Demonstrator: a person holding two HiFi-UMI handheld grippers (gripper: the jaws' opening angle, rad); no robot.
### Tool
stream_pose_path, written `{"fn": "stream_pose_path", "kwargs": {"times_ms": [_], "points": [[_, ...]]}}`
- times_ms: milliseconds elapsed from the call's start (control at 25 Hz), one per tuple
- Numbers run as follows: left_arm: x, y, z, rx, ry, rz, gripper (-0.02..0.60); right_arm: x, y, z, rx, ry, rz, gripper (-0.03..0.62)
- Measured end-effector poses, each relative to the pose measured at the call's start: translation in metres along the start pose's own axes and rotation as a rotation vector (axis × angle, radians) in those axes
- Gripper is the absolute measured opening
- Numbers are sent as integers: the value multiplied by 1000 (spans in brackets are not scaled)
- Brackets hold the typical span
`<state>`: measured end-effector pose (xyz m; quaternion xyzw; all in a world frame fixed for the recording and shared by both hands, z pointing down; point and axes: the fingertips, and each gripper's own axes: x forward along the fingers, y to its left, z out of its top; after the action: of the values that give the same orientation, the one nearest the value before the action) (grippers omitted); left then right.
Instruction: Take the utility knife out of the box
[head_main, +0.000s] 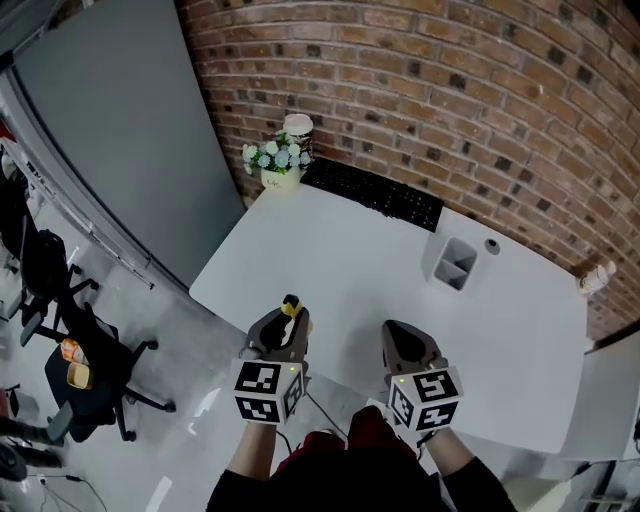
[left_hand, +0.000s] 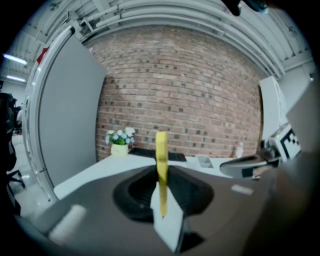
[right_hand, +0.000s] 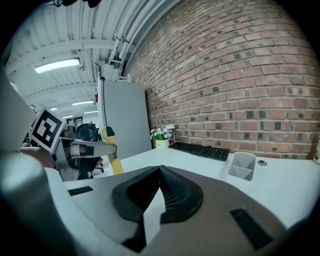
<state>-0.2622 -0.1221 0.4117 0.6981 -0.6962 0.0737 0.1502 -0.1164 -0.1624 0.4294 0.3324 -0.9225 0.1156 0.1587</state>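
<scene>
The left gripper (head_main: 288, 322) clamps the stiff, probably light utility knife (left_hand: 161, 160) low on its body; the right gripper (right_hand: 160, 170) is closed, empty.

The near and middle counter (head_main: 330, 270) lies bare, open from the front edge. Along the far side stand a flower pot (head_main: 278, 165), a keyboard (head_main: 375, 192) and a grey box (head_main: 452, 265), with the brick wall (head_main: 450, 90) just behind. A bottle (head_main: 597, 277) stands at the right end.

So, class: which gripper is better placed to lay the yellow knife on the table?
Left. The left gripper is shut on the knife, which is clear of the grey box. The right gripper is shut on nothing, so it would probably need a handover first.
</scene>
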Motion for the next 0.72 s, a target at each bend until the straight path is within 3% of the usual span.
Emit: {"fn": "stream_pose_path", "kwargs": {"times_ms": [720], "points": [[-62, 20, -43, -25, 48, 15, 71, -14, 63, -15, -27, 5, 44, 8]]}}
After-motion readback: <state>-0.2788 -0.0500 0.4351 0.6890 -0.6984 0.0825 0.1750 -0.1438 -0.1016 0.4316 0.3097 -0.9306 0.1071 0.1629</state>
